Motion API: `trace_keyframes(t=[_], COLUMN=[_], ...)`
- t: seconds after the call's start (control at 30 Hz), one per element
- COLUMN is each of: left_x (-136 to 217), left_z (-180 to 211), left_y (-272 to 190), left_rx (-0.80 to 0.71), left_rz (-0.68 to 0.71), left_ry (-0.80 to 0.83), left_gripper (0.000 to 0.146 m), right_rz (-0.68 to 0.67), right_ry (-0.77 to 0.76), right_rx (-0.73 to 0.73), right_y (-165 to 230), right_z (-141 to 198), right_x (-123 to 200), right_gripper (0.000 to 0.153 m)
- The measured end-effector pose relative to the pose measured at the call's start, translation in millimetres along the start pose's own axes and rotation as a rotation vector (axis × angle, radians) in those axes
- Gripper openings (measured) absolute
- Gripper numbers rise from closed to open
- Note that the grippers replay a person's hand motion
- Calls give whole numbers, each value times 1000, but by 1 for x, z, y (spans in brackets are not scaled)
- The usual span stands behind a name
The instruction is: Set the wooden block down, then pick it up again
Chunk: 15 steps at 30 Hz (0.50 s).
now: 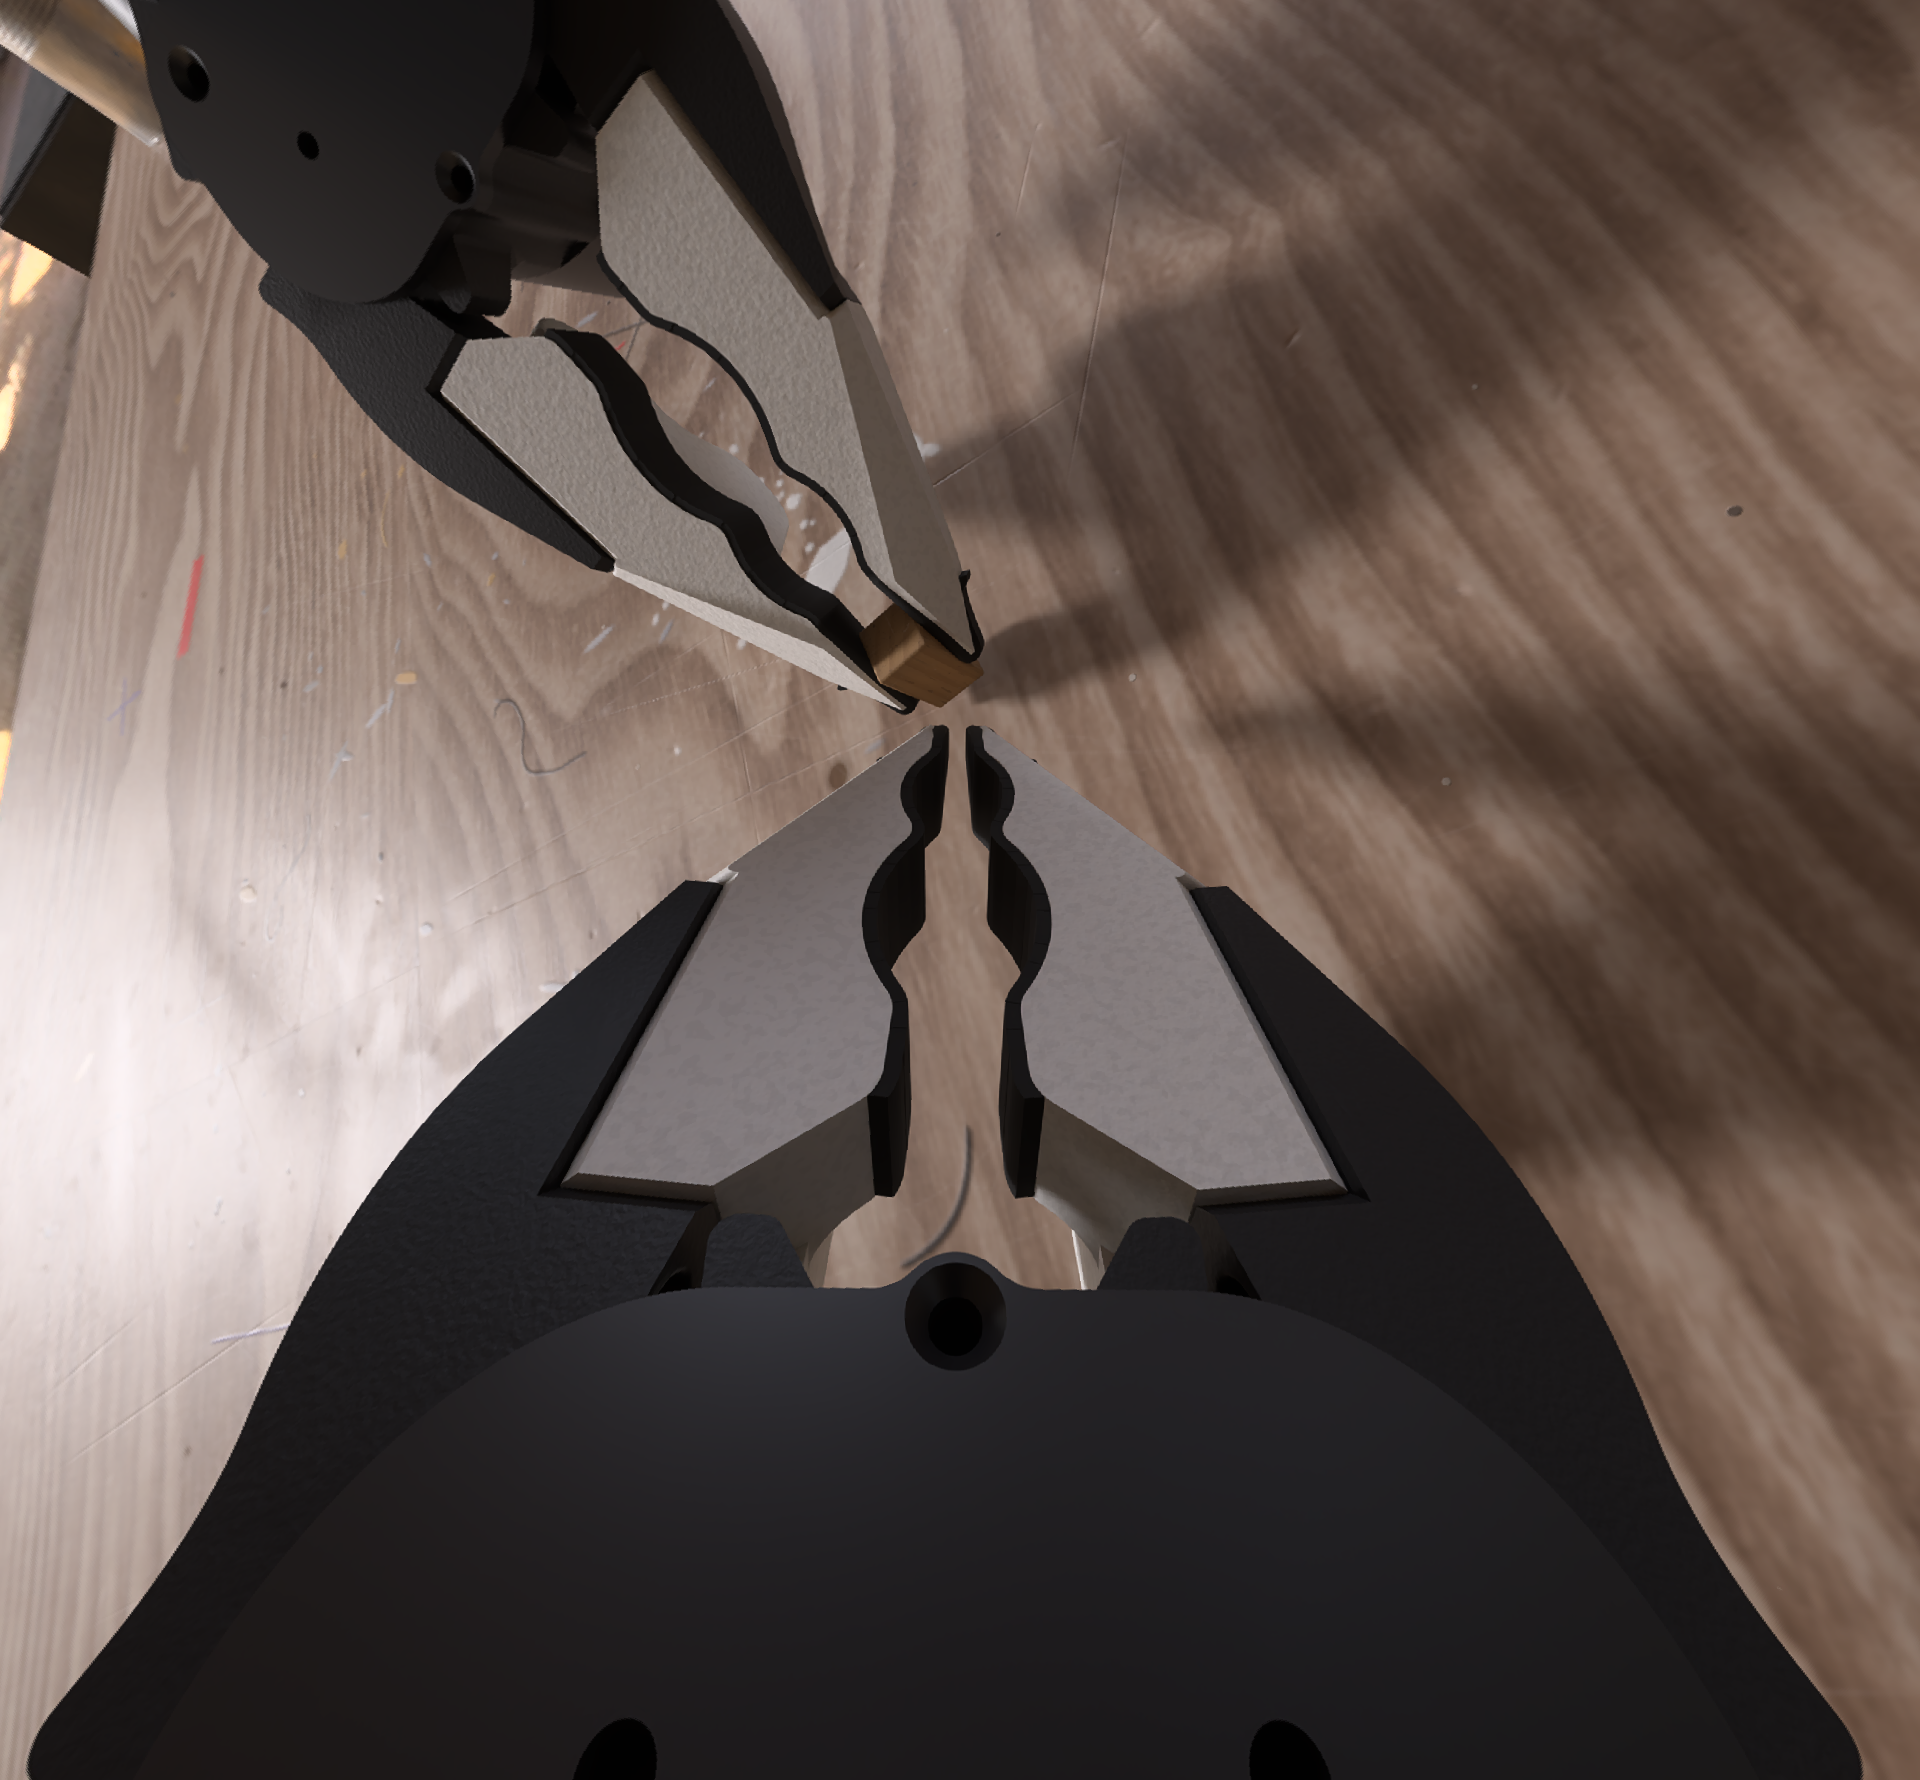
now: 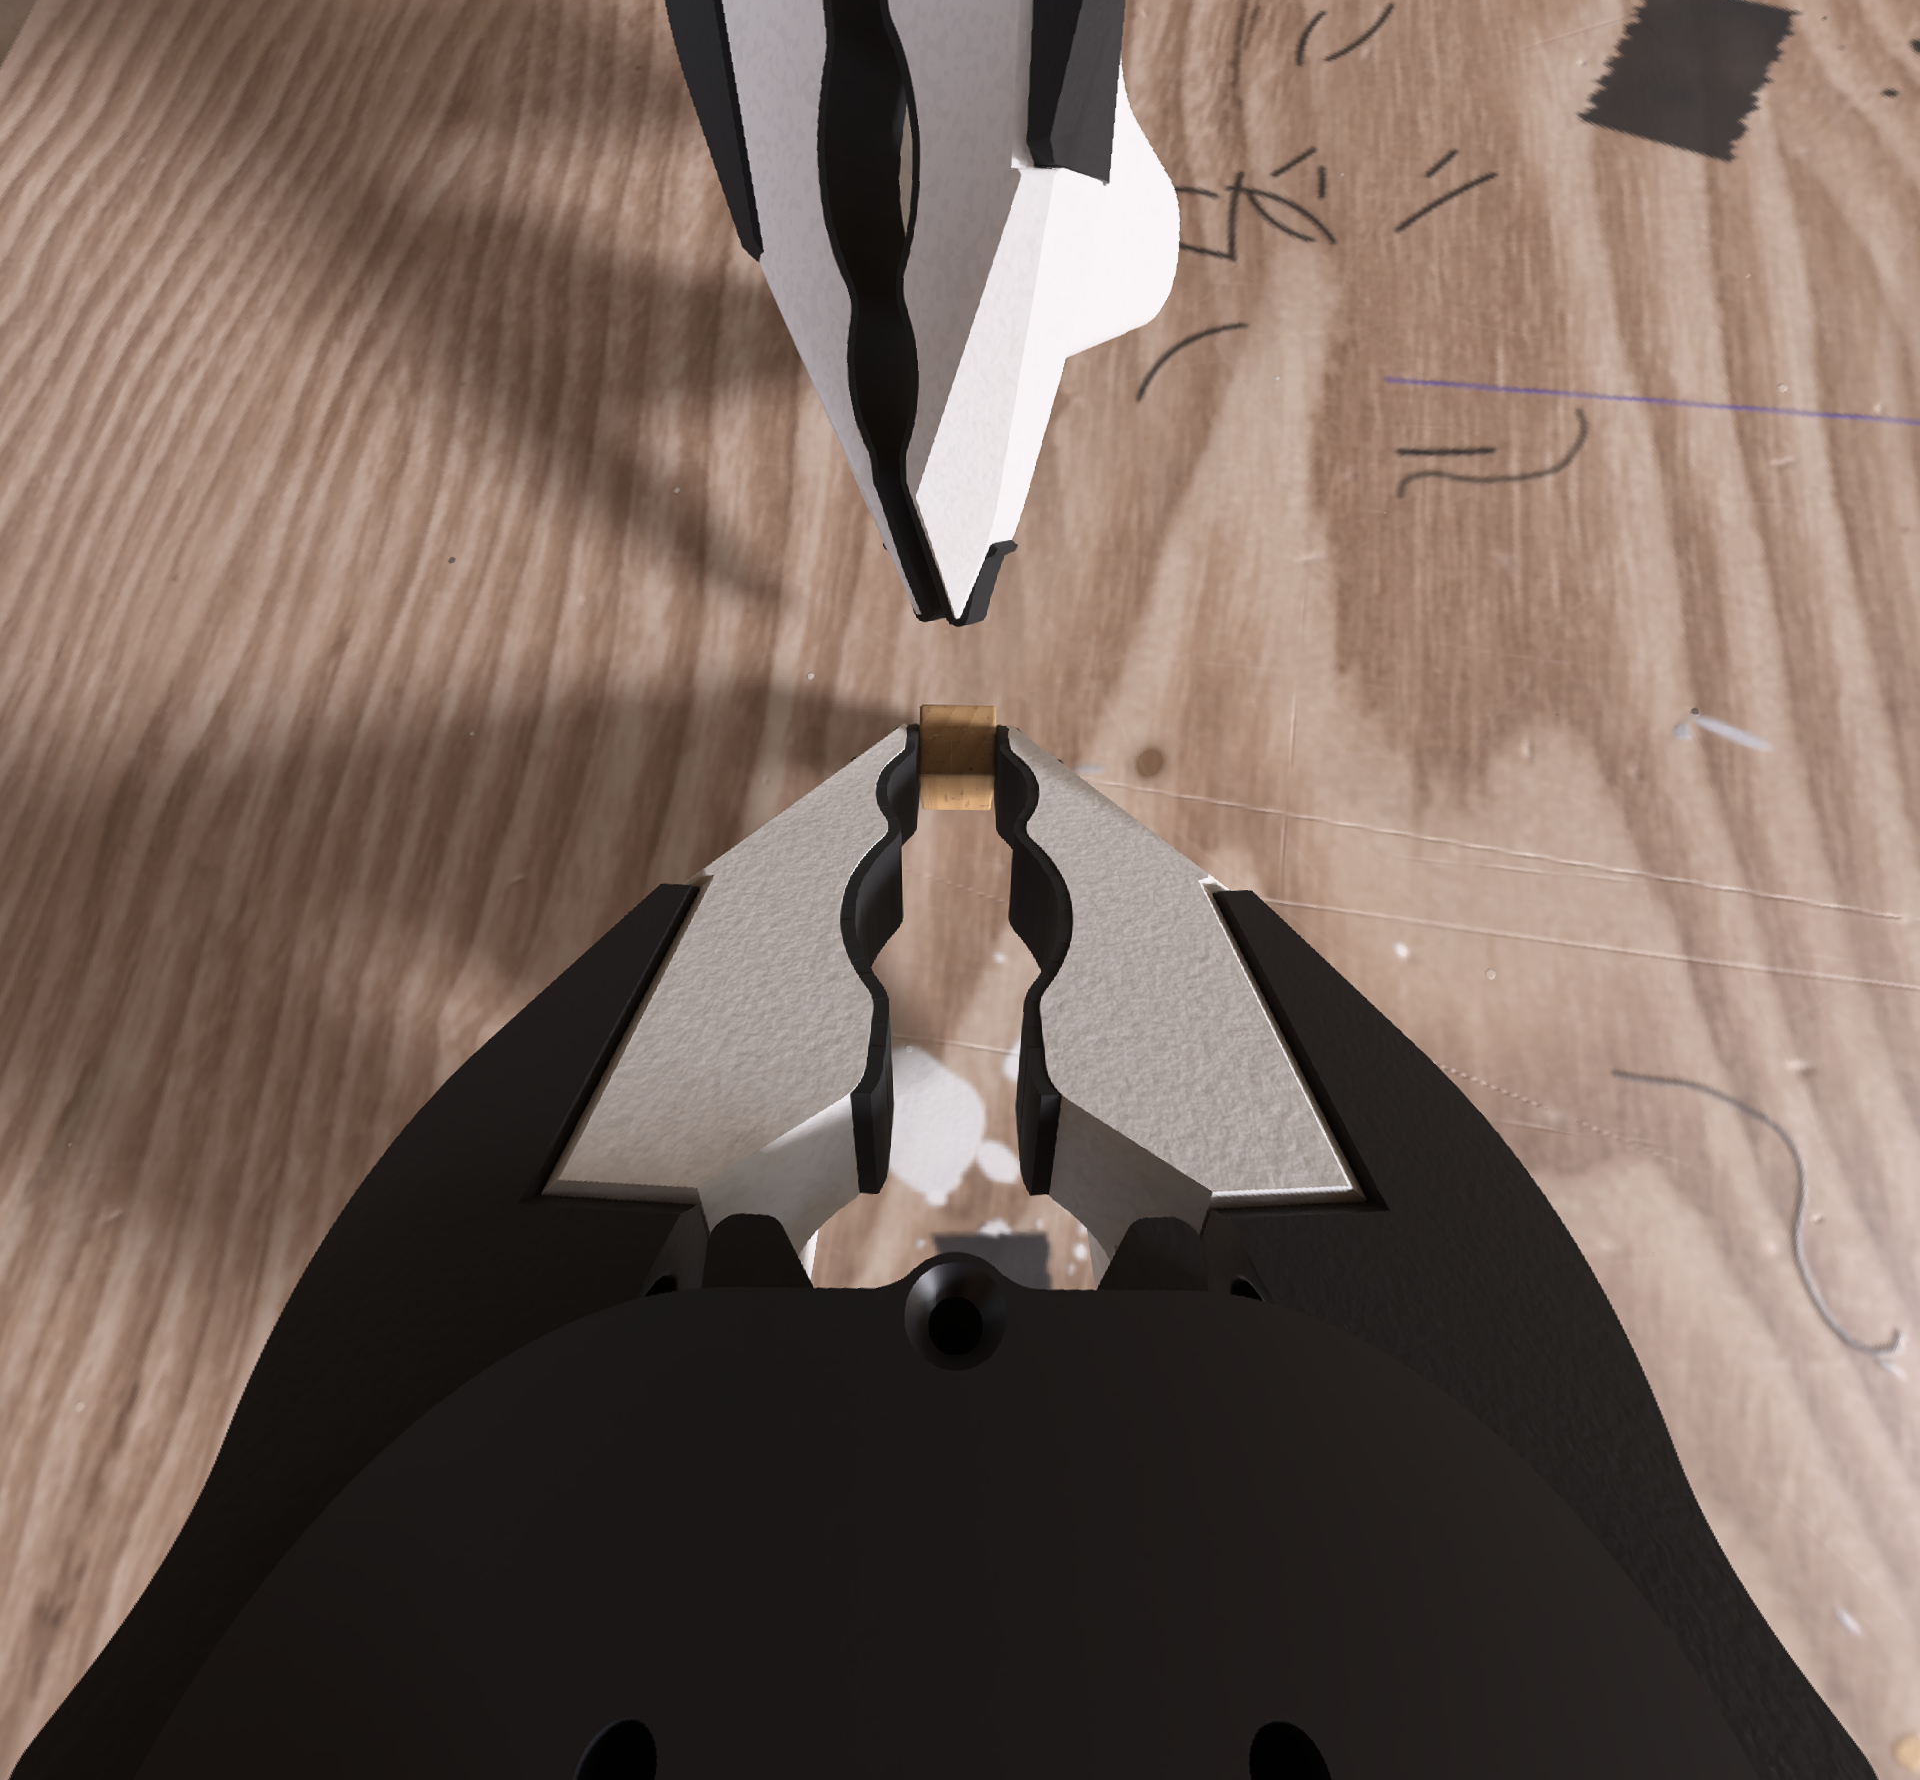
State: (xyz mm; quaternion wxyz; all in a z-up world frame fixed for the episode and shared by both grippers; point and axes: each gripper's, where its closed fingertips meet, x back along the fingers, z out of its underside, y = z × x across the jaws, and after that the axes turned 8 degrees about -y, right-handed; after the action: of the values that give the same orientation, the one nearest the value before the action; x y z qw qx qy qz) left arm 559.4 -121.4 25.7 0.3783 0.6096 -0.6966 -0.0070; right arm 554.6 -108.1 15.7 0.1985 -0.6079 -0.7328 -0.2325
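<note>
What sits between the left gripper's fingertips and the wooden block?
Nothing: the right wrist view shows only bare tabletop between the left gripper and the wooden block.

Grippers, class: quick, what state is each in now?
Left gripper: closed, empty.
Right gripper: closed on the wooden block.

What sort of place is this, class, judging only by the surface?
Probably a workshop bench: a worn wooden tabletop with pen scribbles, white paint splashes and a dark tape patch. The right gripper grips a small wooden block above it.
</note>
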Motion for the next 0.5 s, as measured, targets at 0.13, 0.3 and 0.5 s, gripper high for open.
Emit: trace_keyframes(t=[0.13,0.3,0.5], left_x=[0,0,0], left_z=[0,1,2], left_y=[1,1,2], left_rx=[-29,-15,37], left_rz=[-11,-8,-7], left_ry=[10,20,36], left_gripper=[3,3,3], right_rz=[4,7,12], right_ry=[2,2,4], right_rx=[8,4,-4], right_y=[0,-1,-2], right_z=[0,0,1], right_x=[1,0,0], right_gripper=[13,13,13])
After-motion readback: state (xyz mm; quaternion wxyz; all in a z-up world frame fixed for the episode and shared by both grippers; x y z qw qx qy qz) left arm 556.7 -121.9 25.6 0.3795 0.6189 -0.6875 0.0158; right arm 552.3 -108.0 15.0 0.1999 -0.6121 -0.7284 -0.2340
